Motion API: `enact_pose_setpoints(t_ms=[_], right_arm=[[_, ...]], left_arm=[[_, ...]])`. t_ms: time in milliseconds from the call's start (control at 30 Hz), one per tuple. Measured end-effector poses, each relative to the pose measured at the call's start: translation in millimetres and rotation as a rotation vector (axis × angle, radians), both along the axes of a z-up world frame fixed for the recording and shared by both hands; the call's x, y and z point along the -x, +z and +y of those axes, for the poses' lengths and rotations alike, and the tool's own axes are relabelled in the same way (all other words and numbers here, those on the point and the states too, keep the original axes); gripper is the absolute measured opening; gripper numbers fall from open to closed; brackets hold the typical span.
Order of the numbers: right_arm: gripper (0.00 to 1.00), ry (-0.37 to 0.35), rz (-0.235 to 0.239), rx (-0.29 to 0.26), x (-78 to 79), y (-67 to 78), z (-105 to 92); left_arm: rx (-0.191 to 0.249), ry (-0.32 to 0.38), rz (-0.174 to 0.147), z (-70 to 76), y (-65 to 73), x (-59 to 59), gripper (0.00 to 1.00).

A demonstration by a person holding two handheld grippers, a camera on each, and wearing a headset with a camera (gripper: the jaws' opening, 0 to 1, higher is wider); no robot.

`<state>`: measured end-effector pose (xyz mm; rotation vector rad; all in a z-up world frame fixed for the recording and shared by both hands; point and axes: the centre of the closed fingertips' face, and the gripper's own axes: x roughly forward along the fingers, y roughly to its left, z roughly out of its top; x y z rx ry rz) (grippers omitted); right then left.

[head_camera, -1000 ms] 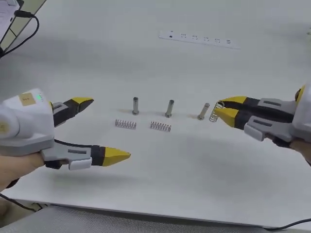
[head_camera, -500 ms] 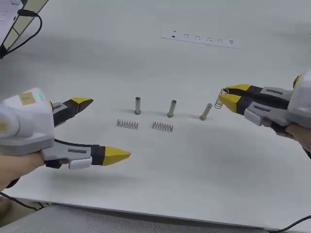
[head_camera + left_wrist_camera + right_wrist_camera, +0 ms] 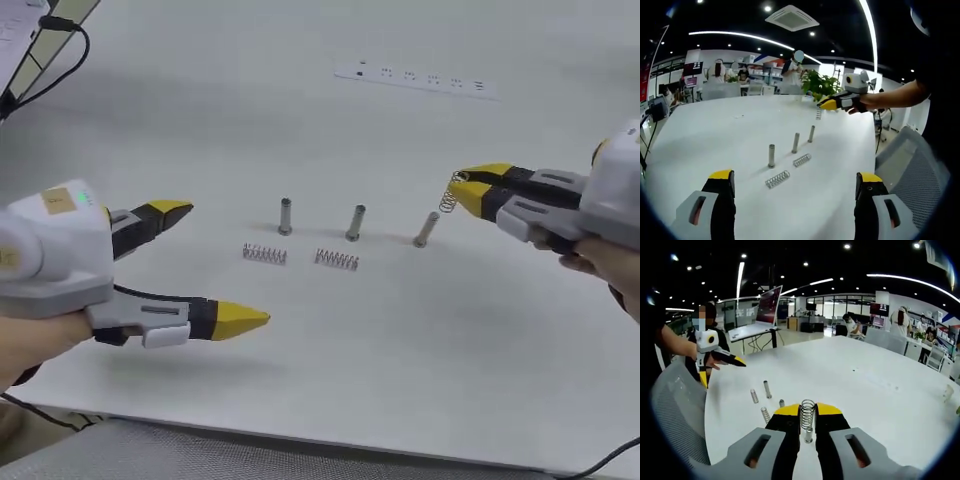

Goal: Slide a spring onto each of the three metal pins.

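Observation:
Three metal pins stand in a row on the white table: left pin (image 3: 286, 215), middle pin (image 3: 356, 222), right pin (image 3: 424, 230). Two springs (image 3: 264, 254) (image 3: 336, 260) lie just in front of the left and middle pins. My right gripper (image 3: 466, 190) is shut on a third spring (image 3: 450, 196), held in the air above and right of the right pin. In the right gripper view that spring (image 3: 808, 420) stands between the jaws, with a pin (image 3: 809, 435) below it. My left gripper (image 3: 208, 264) is open and holds nothing, left of the row.
A white power strip (image 3: 415, 78) lies at the back of the table. A black cable (image 3: 55, 60) runs at the far left. The table's front edge (image 3: 300, 435) is close to me. Office desks and people show far off in the gripper views.
My right gripper has lifted the spring up and slightly to the right, away from the table beside the right pin. The left gripper has stayed where it was.

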<state>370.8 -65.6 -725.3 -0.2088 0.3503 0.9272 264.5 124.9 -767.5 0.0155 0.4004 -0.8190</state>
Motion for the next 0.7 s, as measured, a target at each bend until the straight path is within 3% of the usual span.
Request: enact_pose_setpoints(t_ms=[700], right_arm=[[0.08,-0.024,0.049,0.02,-9.5,-19.4,-0.4]], left_arm=[[-0.005,0.016,0.007,6.4,-2.1,-1.9,0.98]])
